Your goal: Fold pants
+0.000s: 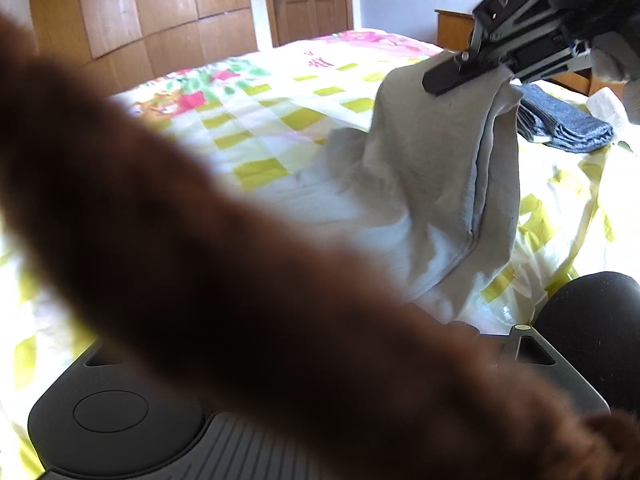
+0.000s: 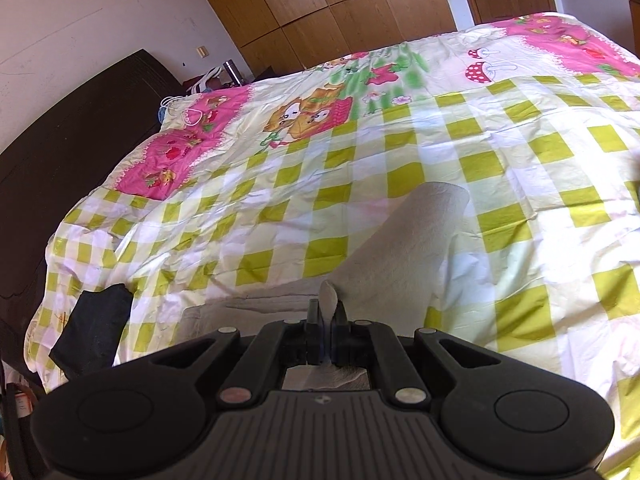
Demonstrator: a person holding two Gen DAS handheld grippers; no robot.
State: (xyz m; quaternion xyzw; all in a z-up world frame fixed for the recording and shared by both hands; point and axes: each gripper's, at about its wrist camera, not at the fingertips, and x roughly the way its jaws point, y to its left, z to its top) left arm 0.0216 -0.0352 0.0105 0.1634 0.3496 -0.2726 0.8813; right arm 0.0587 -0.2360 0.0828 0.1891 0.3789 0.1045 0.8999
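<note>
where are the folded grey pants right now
In the left wrist view the folded grey pants lie on the checked bedspread at the far right, just behind the pale pants that the right gripper holds up.

My right tool is clamped tight on a fold of the pale grey pants, which rise from its tips as a rolled, tube-like drape over the bed. More of the cloth lies flat just beyond the tips. The quilt is green-and-white checked with pink cartoon patches. A dark folded garment sits at the bed's left edge, near the dark headboard.
</note>
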